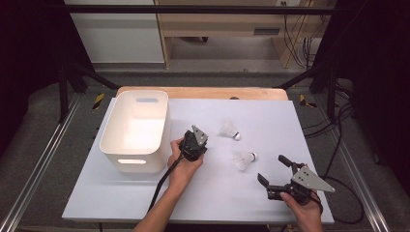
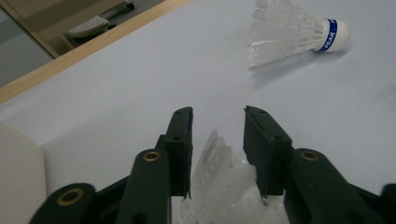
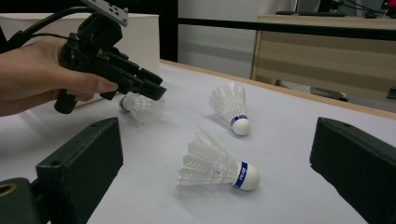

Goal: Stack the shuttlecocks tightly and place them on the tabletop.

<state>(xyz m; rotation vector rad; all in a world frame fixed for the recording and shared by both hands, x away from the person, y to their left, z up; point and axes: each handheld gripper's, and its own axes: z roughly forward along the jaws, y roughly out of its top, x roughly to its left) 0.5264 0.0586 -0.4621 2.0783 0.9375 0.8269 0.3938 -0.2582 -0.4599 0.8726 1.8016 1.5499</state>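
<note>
— Shuttlecock [image 2: 224, 186] under the left gripper [image 2: 217, 140]: was it clamped?
— No. It was seen between the jaws, which stood partly apart with no pad pressed on the feathers; it lay on the white board [image 1: 270, 203] just beside the white bin [image 1: 135, 128].
— And the right gripper [image 1: 273, 171]?
— Its jaws were spread wide and nothing was held (two more shuttlecocks [image 3: 219, 165] [image 3: 231, 109] lay ahead of it). It was kept near the board's right front edge, open board between.
</note>
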